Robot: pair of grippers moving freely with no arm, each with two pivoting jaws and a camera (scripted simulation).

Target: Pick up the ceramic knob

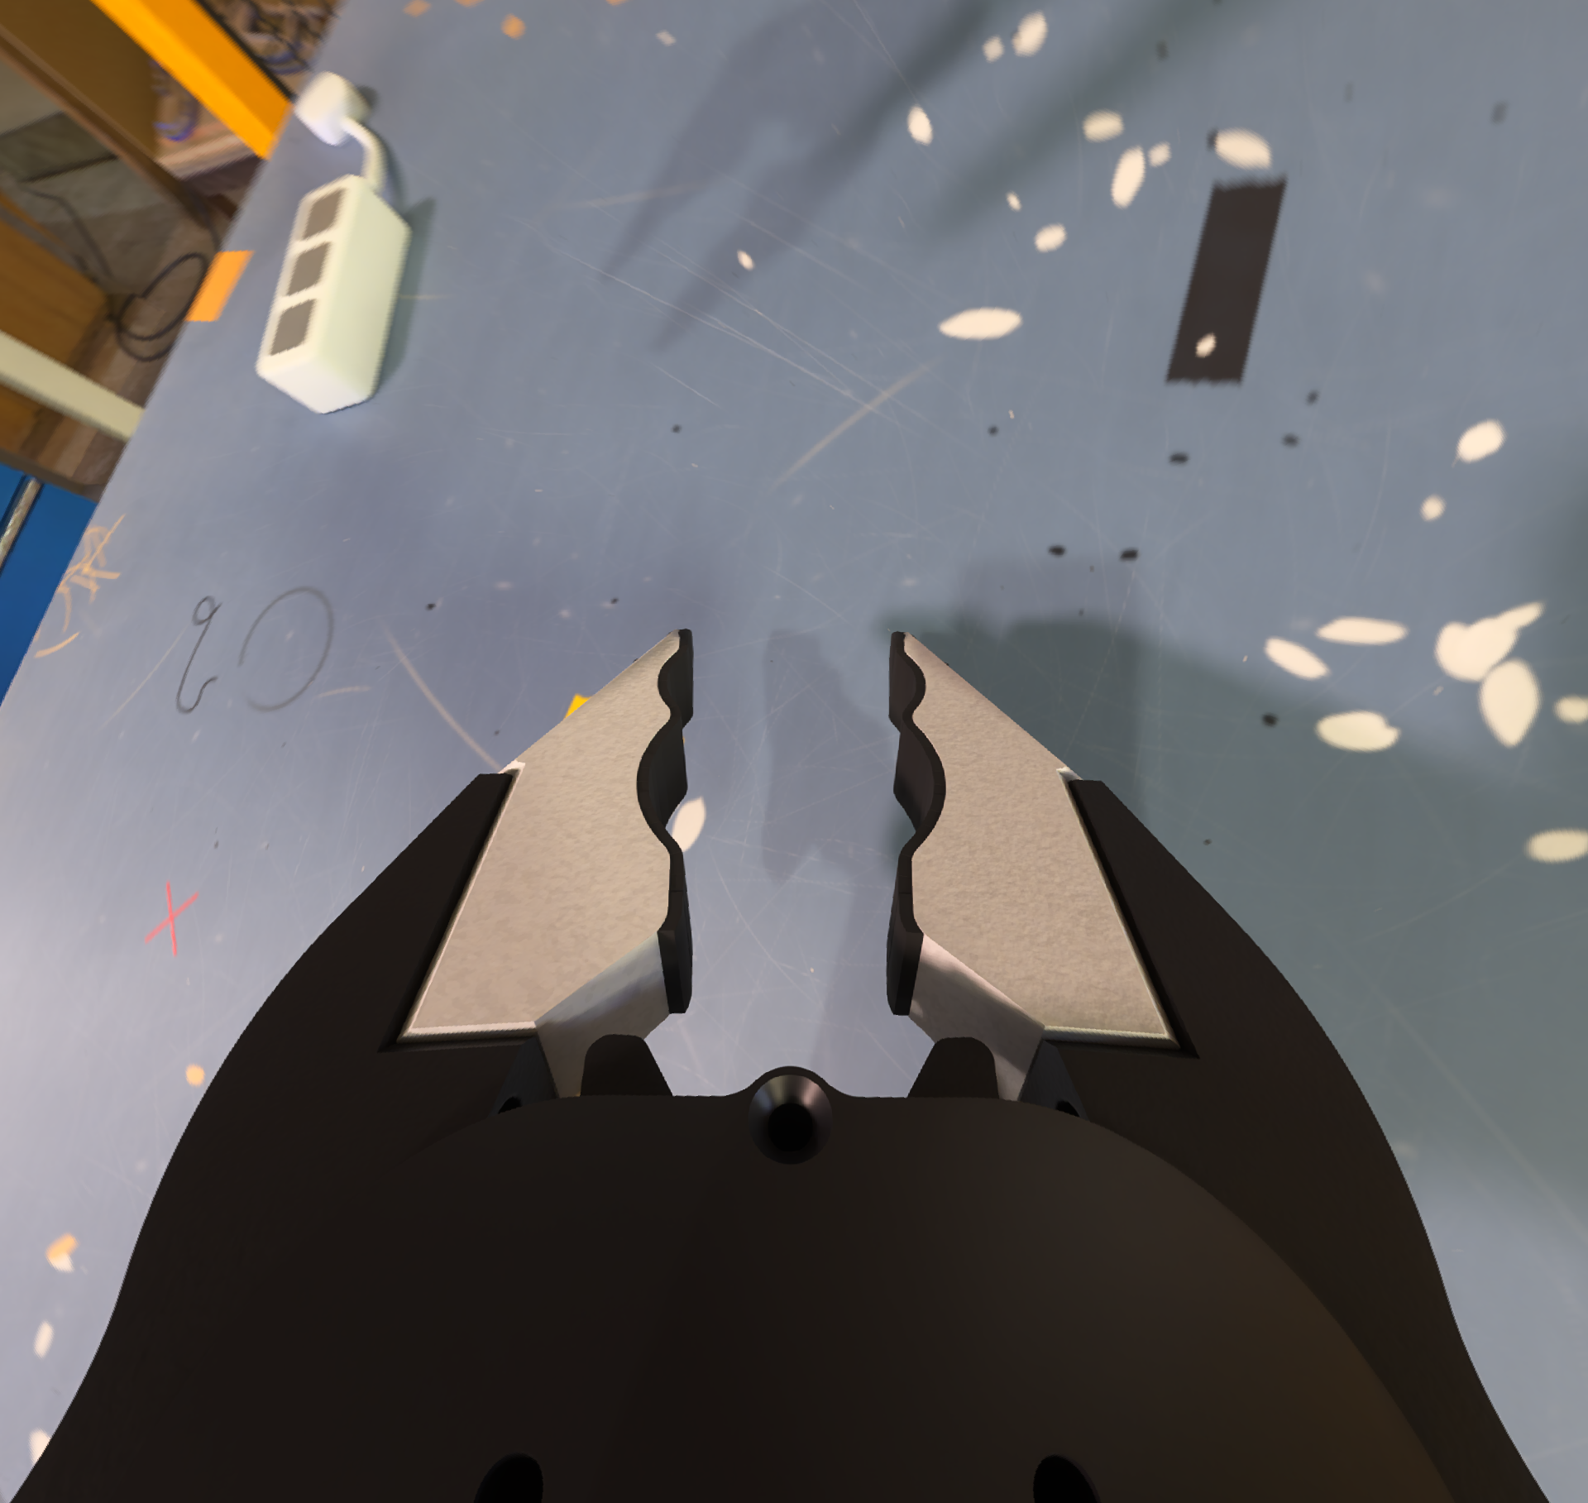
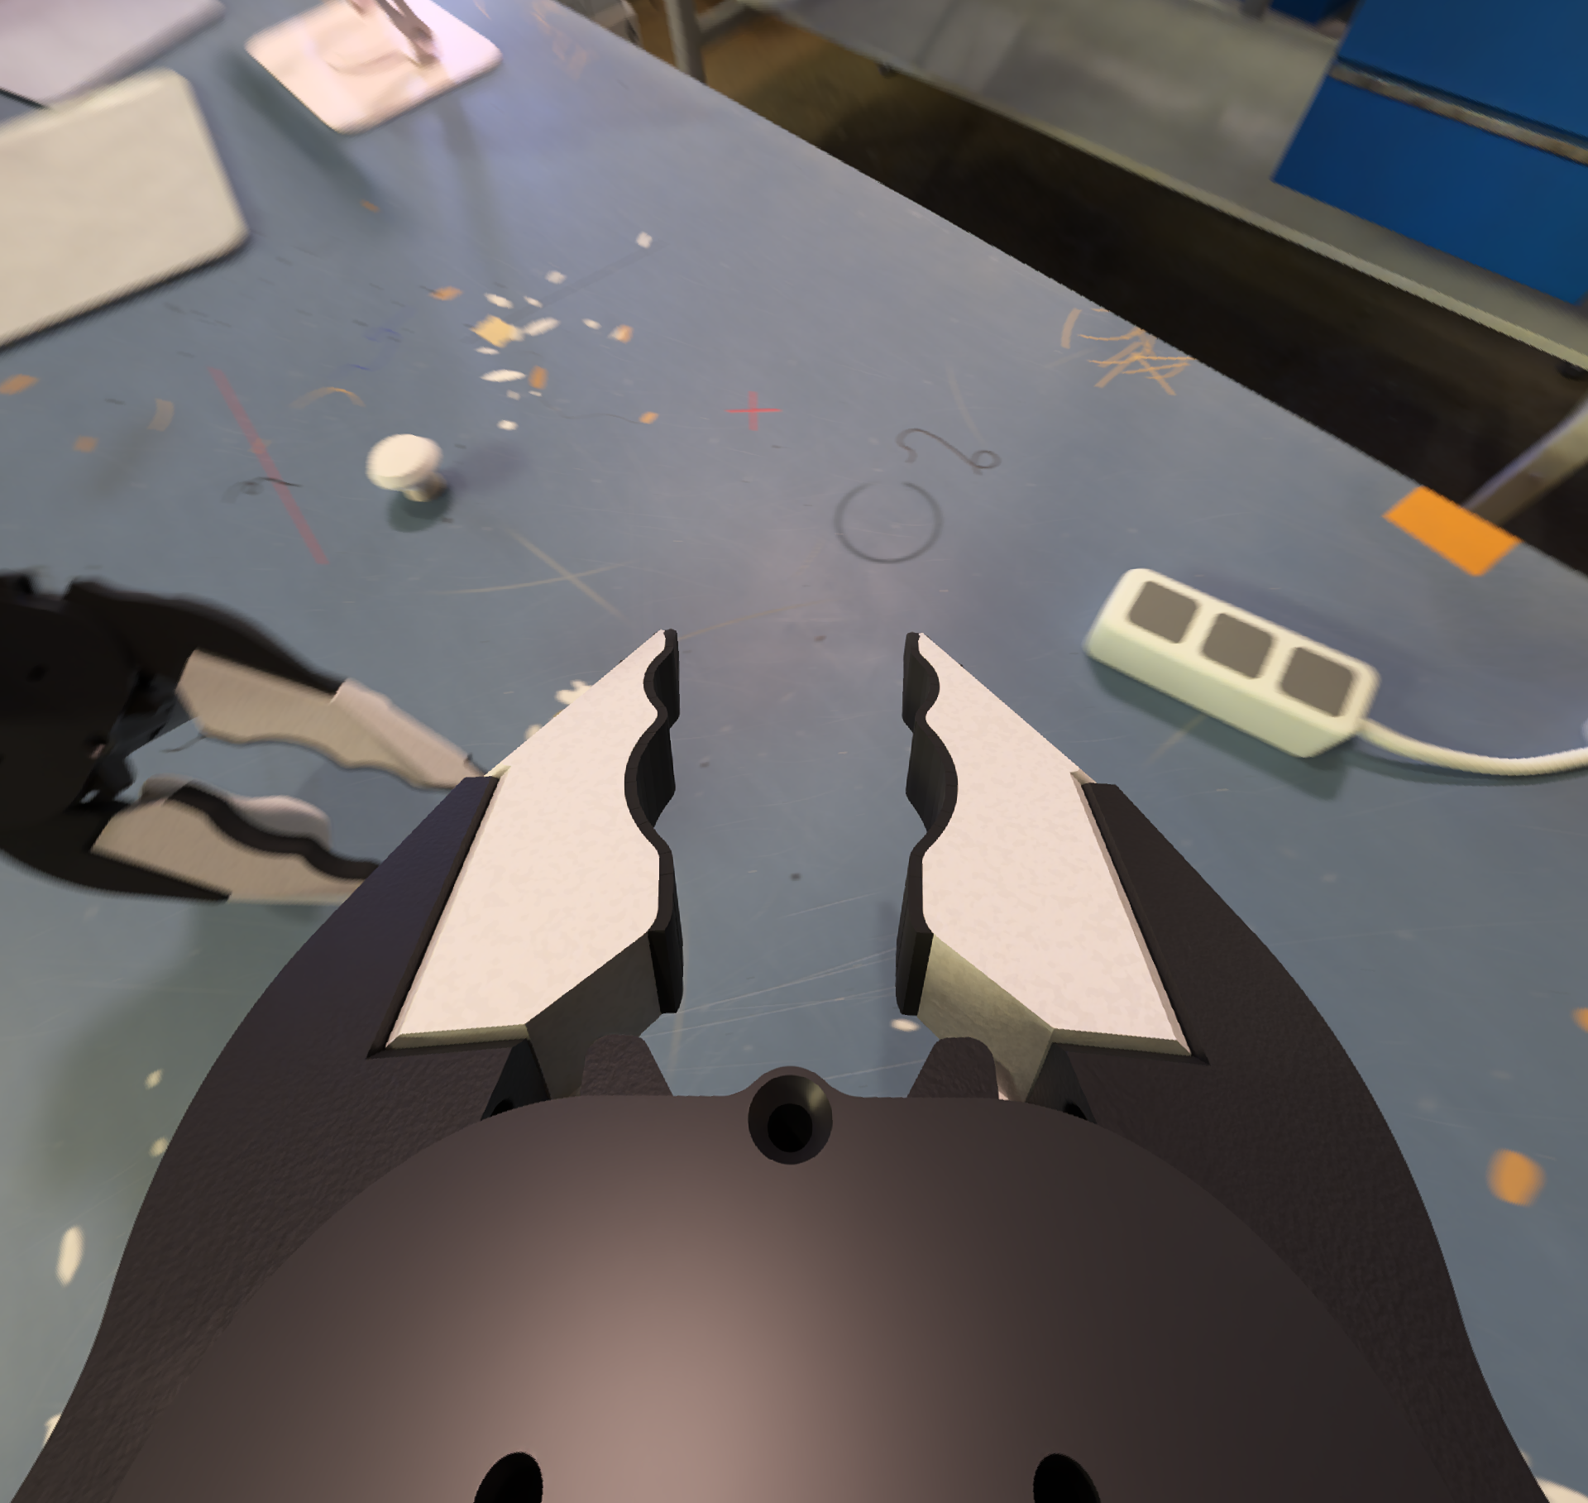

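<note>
A small white ceramic knob [image 2: 406,465] lies on the blue table [image 2: 773,327] in the right wrist view, far ahead and to the left of my right gripper [image 2: 790,645]. My right gripper is open and empty, well above the table. My left gripper [image 1: 790,645] is open and empty over bare table in its own view, where the knob does not show. The left gripper also shows in the right wrist view [image 2: 412,809] at the left, open, nearer than the knob.
A white power strip [image 2: 1229,658] with a cable lies at the right; it also shows in the left wrist view [image 1: 335,293]. A grey pad [image 2: 103,198] and a stand's base plate [image 2: 374,57] sit at the far left. The table edge [image 2: 1117,276] runs diagonally behind.
</note>
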